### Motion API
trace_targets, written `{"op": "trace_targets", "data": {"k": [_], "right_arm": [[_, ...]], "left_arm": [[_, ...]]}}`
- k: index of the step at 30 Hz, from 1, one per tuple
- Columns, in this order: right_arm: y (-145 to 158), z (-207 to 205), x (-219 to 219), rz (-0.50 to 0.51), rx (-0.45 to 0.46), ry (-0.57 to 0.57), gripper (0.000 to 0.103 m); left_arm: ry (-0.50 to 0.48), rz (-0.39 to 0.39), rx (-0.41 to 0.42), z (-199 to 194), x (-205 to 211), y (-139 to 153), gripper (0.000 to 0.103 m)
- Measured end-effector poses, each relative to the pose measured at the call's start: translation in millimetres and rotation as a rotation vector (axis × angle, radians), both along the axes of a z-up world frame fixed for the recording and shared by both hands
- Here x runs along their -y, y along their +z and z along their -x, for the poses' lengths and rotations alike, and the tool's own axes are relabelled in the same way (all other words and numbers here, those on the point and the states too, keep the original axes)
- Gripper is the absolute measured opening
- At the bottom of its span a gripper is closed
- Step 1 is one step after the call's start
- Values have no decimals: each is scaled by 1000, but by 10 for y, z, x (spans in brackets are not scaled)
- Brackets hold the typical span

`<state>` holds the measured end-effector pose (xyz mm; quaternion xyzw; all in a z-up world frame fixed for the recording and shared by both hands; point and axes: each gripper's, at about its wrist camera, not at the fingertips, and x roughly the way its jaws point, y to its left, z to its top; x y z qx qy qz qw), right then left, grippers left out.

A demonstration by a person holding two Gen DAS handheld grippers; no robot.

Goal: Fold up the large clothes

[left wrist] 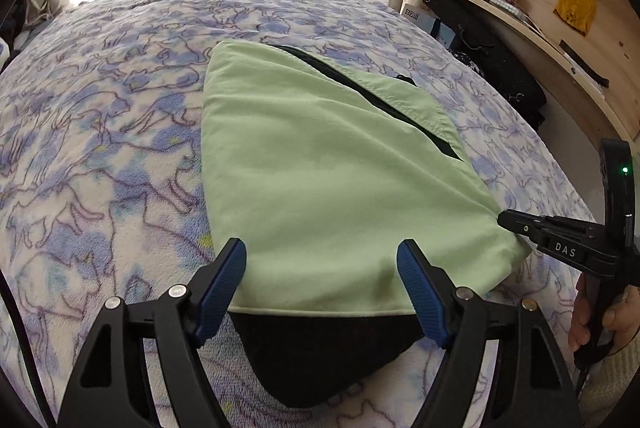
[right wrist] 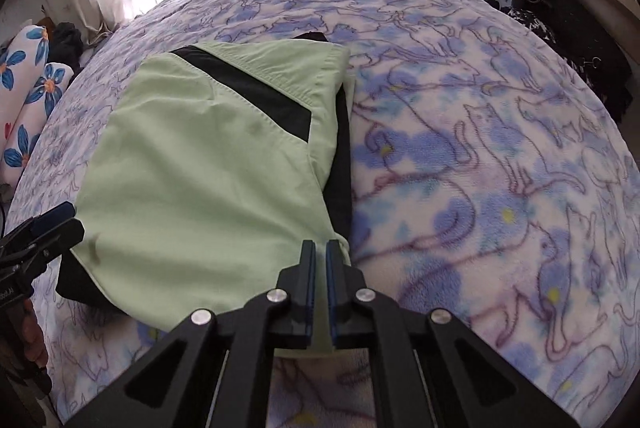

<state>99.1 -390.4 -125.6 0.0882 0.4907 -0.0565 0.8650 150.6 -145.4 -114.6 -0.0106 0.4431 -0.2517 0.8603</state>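
On bed with blue cat-print fleece blanket (left wrist: 120, 132): folded pale-green fabric garment with black panels (left wrist: 320, 180), centre. Left claw (left wrist: 322, 292) released, astride its 6 o'clock hem. Right claw (right wrist: 321, 292) clenched at its 4 o'clock corner; grasp uncertain.

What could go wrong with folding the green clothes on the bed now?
1. The right tongs look shut on the near corner of the green garment; if they lift, the folded layers may slide apart.
2. The left tongs stand open over the near edge, holding nothing, so that side could sag or drag.
3. The fleecy cat-print blanket looks soft; the fabric may catch and wrinkle on it.
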Motion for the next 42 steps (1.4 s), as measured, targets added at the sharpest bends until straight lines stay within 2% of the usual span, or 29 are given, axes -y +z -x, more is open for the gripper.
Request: {"op": "trace_targets", "data": {"k": [4, 6, 8, 11, 15, 20, 31, 42], "right_arm": [[87, 51, 26, -9, 3, -18, 9], [144, 84, 51, -43, 14, -28, 16], [189, 102, 70, -62, 26, -37, 33], [297, 148, 90, -70, 53, -47, 48], [402, 178, 98, -94, 68, -42, 56], [477, 191, 103, -145, 77, -6, 67], [296, 64, 250, -212, 28, -6, 68], [-70, -193, 407, -327, -18, 7, 68]], "left_arm": [[25, -19, -37, -8, -39, 29, 82], [29, -17, -50, 4, -78, 69, 83], [33, -19, -54, 17, -111, 116, 87], [41, -28, -47, 49, -149, 193, 89], [48, -41, -62, 63, -181, 255, 96], [50, -58, -106, 42, -202, 239, 96], [86, -20, -147, -137, -285, 48, 96], [100, 57, -273, -466, -301, -356, 96]]}}
